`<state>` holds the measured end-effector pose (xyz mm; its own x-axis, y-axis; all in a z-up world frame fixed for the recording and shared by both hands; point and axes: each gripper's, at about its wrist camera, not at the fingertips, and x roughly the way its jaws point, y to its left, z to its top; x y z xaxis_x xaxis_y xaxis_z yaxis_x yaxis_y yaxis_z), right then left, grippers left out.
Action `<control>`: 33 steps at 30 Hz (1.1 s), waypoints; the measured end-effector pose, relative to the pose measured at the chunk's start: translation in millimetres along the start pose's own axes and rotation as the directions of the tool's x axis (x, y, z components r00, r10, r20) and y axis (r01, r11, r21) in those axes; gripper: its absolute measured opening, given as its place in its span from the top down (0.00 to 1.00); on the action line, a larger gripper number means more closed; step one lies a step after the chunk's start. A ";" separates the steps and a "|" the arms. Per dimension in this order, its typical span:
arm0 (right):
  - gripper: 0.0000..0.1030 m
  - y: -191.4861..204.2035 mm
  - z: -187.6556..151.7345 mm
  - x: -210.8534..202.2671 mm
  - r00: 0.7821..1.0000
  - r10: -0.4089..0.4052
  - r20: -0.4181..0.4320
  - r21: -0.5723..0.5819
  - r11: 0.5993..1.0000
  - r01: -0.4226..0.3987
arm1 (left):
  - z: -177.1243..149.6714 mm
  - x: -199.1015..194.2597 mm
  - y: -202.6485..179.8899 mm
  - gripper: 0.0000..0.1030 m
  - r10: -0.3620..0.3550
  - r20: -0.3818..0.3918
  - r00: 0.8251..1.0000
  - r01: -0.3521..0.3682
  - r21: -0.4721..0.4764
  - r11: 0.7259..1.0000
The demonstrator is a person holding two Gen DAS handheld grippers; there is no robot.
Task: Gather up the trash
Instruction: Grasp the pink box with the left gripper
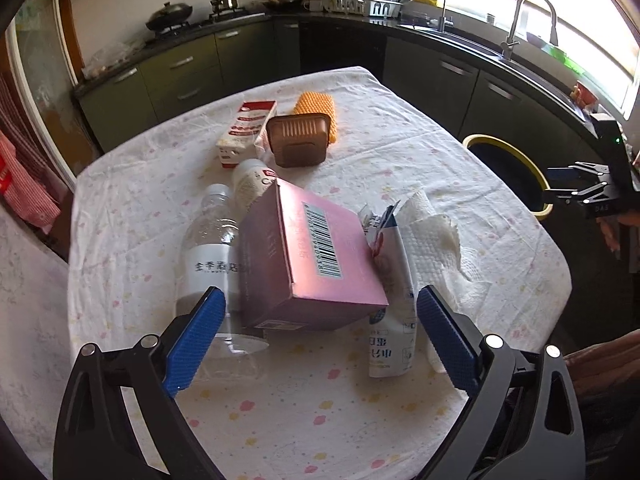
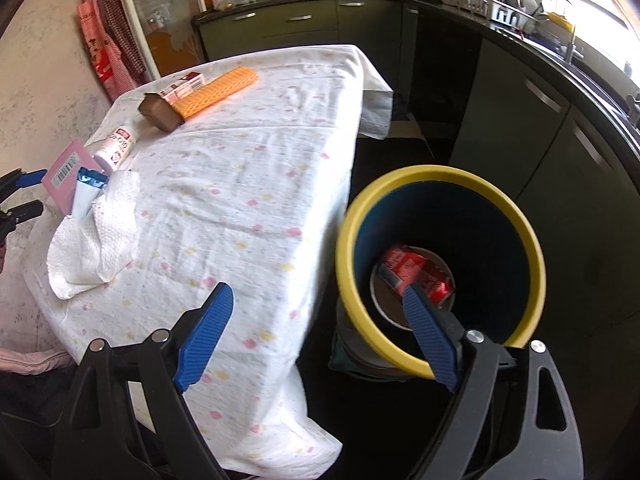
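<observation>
My left gripper (image 1: 320, 300) is open, its jaws on either side of a pink box (image 1: 316, 256) that rests tilted on the table. A clear water bottle (image 1: 212, 248) lies left of the box, a torn white-and-blue pouch (image 1: 390, 300) and a crumpled paper towel (image 1: 436, 248) to its right. My right gripper (image 2: 316, 300) is open and empty above the table's edge and the yellow-rimmed bin (image 2: 440, 176). A red can (image 2: 416, 272) lies in the bin's bottom. The bin (image 1: 516, 160) also shows in the left wrist view.
Farther on the cloth-covered table (image 1: 400, 120) lie a brown plastic tub (image 1: 300, 140), an orange sponge (image 1: 316, 104), a red-and-white carton (image 1: 248, 128) and a small white bottle (image 1: 256, 180). Dark kitchen cabinets (image 2: 520, 100) stand beyond the bin.
</observation>
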<state>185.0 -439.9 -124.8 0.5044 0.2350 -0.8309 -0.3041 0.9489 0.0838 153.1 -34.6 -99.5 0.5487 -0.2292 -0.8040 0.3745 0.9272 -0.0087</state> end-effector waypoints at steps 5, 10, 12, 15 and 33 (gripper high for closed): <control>0.20 9.9 1.6 4.8 1.000 0.009 -0.014 -0.032 0.999 -0.009 | 1.5 9.0 0.2 0.12 -0.011 -0.015 1.000 0.011 -0.006 1.000; 0.19 11.6 4.7 7.5 1.000 0.012 -0.023 -0.032 0.999 -0.012 | 15.7 15.2 0.5 0.11 0.019 -0.054 0.998 -0.017 0.025 1.000; 0.19 11.8 5.5 7.9 1.000 0.013 -0.025 -0.030 0.999 -0.014 | 23.2 17.7 1.5 0.11 0.035 -0.080 0.996 -0.034 0.021 0.999; 0.19 14.8 4.9 8.3 0.999 0.026 -0.024 -0.033 0.999 -0.026 | 27.9 19.7 -8.0 0.11 0.084 -0.095 0.992 -0.076 0.092 0.993; 0.19 35.9 7.5 15.9 0.997 0.033 -0.070 -0.073 0.997 -0.038 | 41.2 30.3 -0.8 0.05 -0.152 -0.215 0.965 0.261 0.709 0.655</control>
<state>188.1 -400.5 -130.9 0.4365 0.2511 -0.8640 -0.3811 0.9215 0.0752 200.2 -54.4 -99.3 0.3117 -0.2979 -0.9023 0.9186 0.3371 0.2061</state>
